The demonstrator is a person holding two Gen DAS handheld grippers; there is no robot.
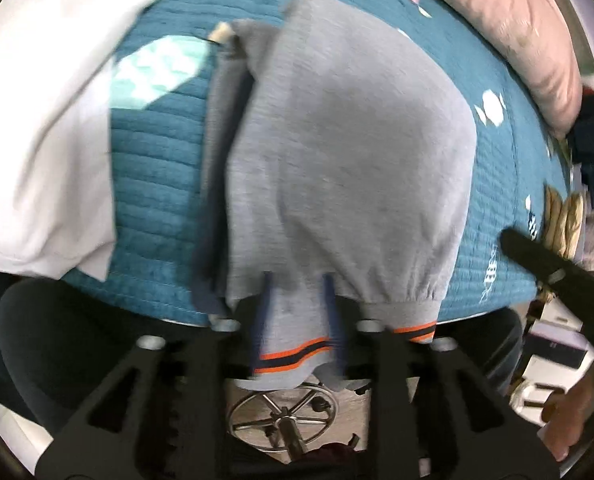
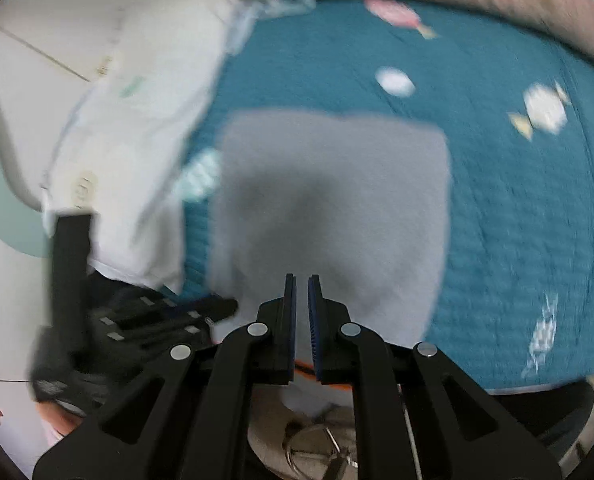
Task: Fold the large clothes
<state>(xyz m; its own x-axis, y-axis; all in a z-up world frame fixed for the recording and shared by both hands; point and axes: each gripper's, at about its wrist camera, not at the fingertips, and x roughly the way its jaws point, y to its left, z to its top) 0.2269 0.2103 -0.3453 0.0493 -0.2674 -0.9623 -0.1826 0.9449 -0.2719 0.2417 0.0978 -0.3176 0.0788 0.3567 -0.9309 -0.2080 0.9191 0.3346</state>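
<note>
Item: grey jersey sweatpants with orange-and-navy striped cuffs (image 1: 337,160), folded lengthwise into a stacked bundle. Location: on the teal quilted bedspread with candy print (image 1: 157,184), cuff end overhanging the near edge of the bed, long axis running straight away from both claws toward the pink padded cushion (image 1: 497,20) at the far side.

Adjacent: white cotton garment (image 1: 37,120) lying left of the bundle, apart from it.

Left gripper (image 1: 297,308): directly over the cuff end. Jaws stand partly apart; the blue-padded fingers (image 1: 266,300) bracket a striped cuff, cloth between them. Whether the pads press the cloth cannot be told through the blur; it reads as a loosened hold.

Right gripper (image 2: 301,300): above the same near end, on the bundle's right half. Jaws nearly together, a thin gap visible between the blue pads (image 2: 315,320), nothing seen clamped between them.

Judgement: both claws sit at the cuff end, the left one nearer the cloth. The next fold would likely carry this near end along the long axis toward the far waist end.
</note>
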